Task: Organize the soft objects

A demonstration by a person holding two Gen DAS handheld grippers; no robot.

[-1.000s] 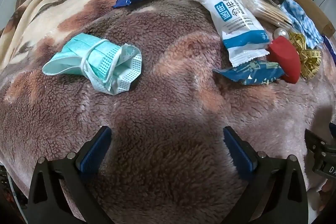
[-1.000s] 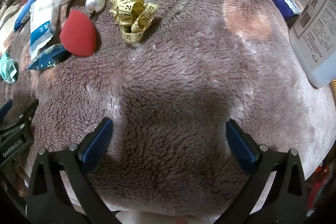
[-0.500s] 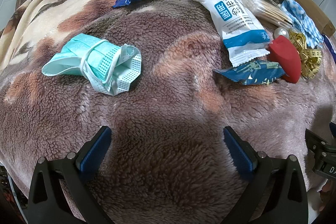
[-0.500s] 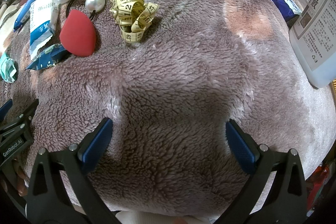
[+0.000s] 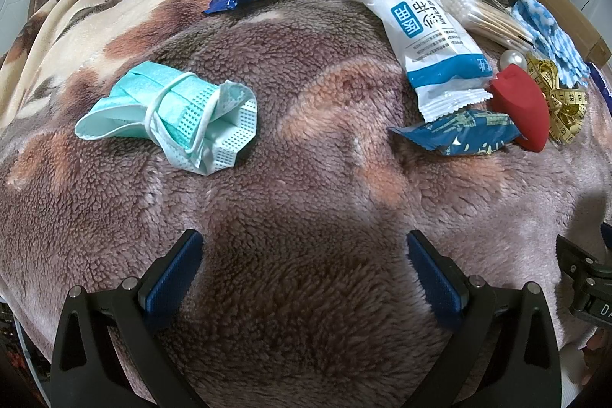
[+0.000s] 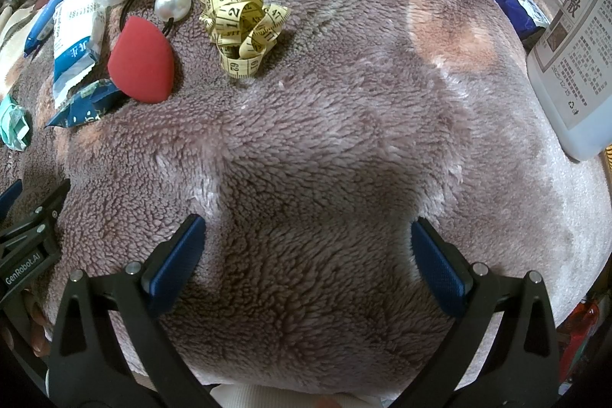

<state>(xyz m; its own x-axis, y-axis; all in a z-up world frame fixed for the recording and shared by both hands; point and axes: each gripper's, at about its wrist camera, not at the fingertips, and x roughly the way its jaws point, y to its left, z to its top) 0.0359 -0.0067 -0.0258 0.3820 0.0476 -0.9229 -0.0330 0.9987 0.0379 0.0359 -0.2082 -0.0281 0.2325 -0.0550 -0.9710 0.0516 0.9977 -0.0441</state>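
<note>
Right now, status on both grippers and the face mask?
Left gripper open, empty. Right gripper open, empty. Face mask crumpled on blanket, untouched, path unobstructed.

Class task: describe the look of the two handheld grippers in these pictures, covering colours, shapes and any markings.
Both look alike. The left gripper and right gripper each have black, angular frames with triangular cut-outs and silver rivets. Their fingers carry flat, blue, textured pads. In the right wrist view, the left gripper's black body shows white lettering, "GenRobot.AI". No cables or sleeves are visible.
</note>
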